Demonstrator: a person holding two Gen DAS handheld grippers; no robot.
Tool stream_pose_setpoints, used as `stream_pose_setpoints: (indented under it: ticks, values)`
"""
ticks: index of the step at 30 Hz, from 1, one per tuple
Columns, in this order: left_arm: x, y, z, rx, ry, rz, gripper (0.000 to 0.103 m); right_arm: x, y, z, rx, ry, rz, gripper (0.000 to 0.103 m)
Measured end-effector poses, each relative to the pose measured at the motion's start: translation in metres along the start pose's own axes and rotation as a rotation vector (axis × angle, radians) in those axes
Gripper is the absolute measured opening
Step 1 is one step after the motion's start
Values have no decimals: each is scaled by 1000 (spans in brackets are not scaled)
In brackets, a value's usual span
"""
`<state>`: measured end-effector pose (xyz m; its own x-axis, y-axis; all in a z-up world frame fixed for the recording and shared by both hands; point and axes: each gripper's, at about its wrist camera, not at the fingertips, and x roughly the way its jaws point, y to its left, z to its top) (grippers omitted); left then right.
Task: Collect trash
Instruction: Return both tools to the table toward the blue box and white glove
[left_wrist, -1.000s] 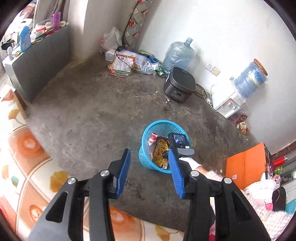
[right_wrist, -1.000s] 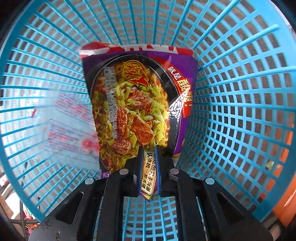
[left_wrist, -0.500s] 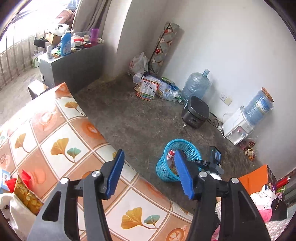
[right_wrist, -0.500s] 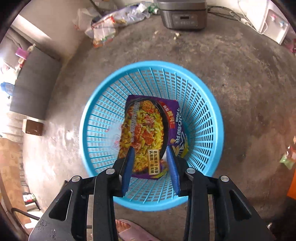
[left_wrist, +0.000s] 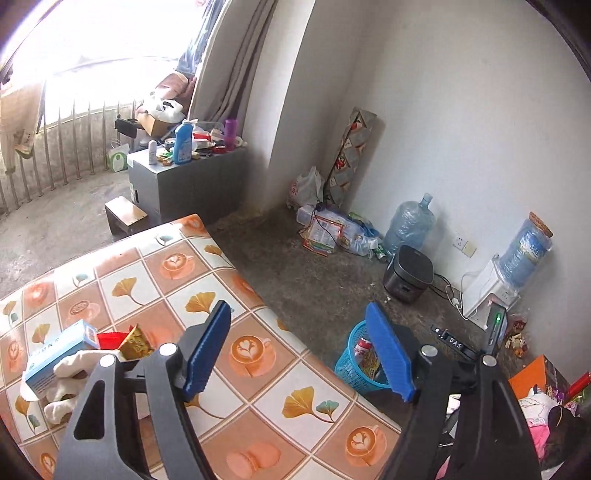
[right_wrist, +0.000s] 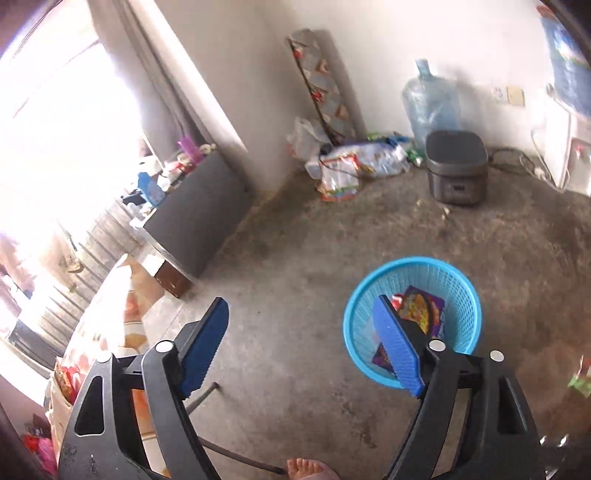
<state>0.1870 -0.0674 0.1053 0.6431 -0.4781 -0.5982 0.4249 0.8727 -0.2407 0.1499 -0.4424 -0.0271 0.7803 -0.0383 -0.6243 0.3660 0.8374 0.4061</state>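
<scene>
Left gripper (left_wrist: 299, 350): jaws wide apart, holding nothing, over the table (left_wrist: 258, 369)
Right gripper (right_wrist: 303, 350): jaws spread, empty, above the floor beside the basket (right_wrist: 469, 295)
Trash in basket: noodle packet (right_wrist: 421, 310) lies inside, so we judge that piece done
Trash left: small box (left_wrist: 55, 354) and wrappers (left_wrist: 133, 341) at the table's left, next to a white gloved hand (left_wrist: 70, 373)
Step in hand: we judge it is reaching for the table trash
How to do it well: we approach low, straddle one wrapper, close only once both pads flank it

The right finger (right_wrist: 397, 354) hides part of the noodle packet (right_wrist: 421, 308).
</scene>
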Motion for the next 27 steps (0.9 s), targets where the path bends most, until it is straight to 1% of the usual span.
stream_pose_setpoints:
  ticks: [2,4,10,14,17,21,27]
  values:
    - [-13,9,-4,-19,-21,17,80,-11,18,-1,-49,-51,20,89]
    - [-26,18,-7,-41,-47,41,81,-18,35,-5,-89,-88,46,94]
    - [-56,49,-16,-108,-98,122,83,-24,79,-24,-201,-115,115,95]
    - [-69,71,-22,-156,-122,160,83,-37,104,-32,-299,-172,152,95]
    - [-78,83,-27,-180,-140,178,83,-45,115,-35,-318,-207,171,95]
    - [-84,95,-35,-199,-157,189,84,-52,124,-37,-330,-218,200,95]
    - [-94,114,-46,-218,-185,206,84,-60,148,-42,-359,-236,233,95]
